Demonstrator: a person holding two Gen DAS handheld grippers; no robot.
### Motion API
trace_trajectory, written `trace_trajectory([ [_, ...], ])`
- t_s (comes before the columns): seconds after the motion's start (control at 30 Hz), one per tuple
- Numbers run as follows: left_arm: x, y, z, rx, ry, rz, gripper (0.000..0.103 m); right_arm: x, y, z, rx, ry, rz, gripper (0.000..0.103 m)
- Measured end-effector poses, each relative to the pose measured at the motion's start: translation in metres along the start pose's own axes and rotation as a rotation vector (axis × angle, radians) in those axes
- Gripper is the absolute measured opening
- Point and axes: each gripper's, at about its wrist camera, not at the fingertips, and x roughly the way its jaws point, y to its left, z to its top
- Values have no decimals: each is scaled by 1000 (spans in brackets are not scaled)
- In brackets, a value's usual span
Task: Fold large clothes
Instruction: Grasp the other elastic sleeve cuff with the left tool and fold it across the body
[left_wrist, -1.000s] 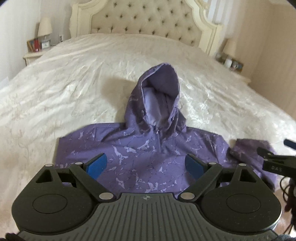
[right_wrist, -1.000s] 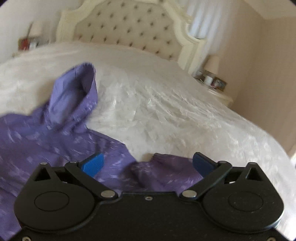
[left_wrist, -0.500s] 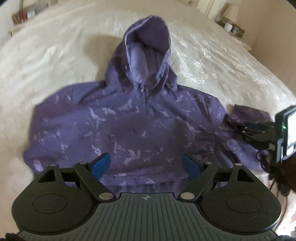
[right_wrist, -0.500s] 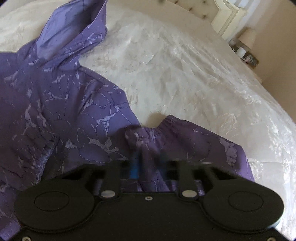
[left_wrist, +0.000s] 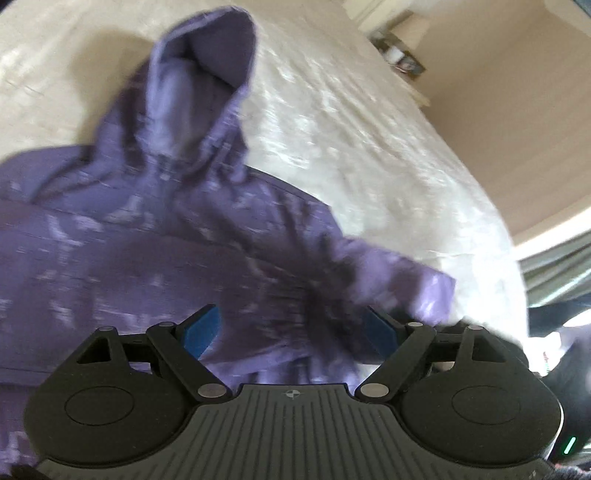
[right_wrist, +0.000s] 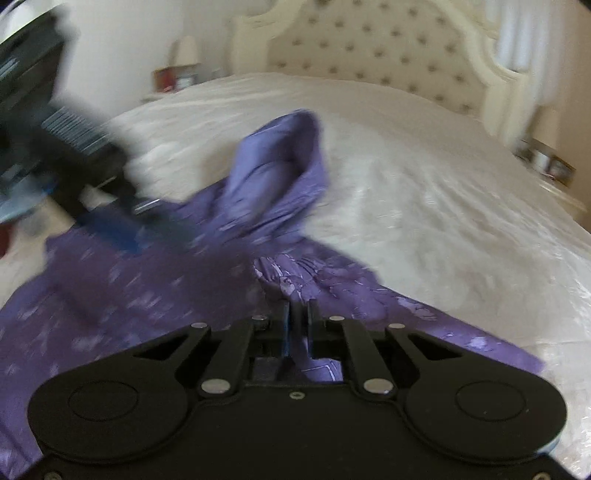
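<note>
text: none legible | left gripper (left_wrist: 291, 325) body: small round cross-mark emblem only, no letters | hoodie (right_wrist: 155, 295) print: abstract pale marks, no words | nightstand items (right_wrist: 173, 77): too blurred to read

The hoodie (right_wrist: 155, 288) lies flat on the bed (right_wrist: 424, 206). Its hood (right_wrist: 280, 166) points to 12 o'clock, toward the headboard (right_wrist: 373, 48) at the far end of the bed. In the right wrist view, a sleeve (right_wrist: 332, 280) at 6 o'clock sits between the pressed-together tips of the right gripper (right_wrist: 297, 314), and it lies on top of the hoodie's body. The left gripper (right_wrist: 122, 221) comes in from 10 o'clock, above the hoodie. A small table (right_wrist: 173, 81) stands at 11 o'clock beside the bed, and another table (right_wrist: 550, 173) stands at 2 o'clock.
</note>
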Motion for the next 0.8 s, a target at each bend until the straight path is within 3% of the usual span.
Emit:
trace_trajectory([
  [0.2,36,0,-11,-31,112,-32,84,-10,32,-9,-45,19,59,15],
  [0.4,56,16,-15,-157,193,-77,83,-11,40,-13,-71,19,97,15],
  [0.47,58,20,-17,-191,184,-89,67,-13,44,-15,-72,20,106,15],
  [0.5,56,20,-17,-190,162,-69,25,-13,46,-16,-74,22,107,16],
  [0.53,51,17,-17,-171,142,-20,10,-12,47,-16,-73,25,108,21],
  [0.6,35,9,-12,-119,70,13,10,-15,47,-16,-49,19,116,24],
  [0.67,6,2,-5,-67,-11,21,10,-20,45,-14,-12,6,112,47],
  [0.7,-10,0,-1,-49,-46,22,9,-23,44,-14,8,-6,111,63],
  [0.73,-28,0,3,-30,-84,26,9,-26,42,-15,32,-20,115,70],
  [0.8,-58,5,9,-10,-139,40,9,-27,38,-16,80,-16,114,69],
])
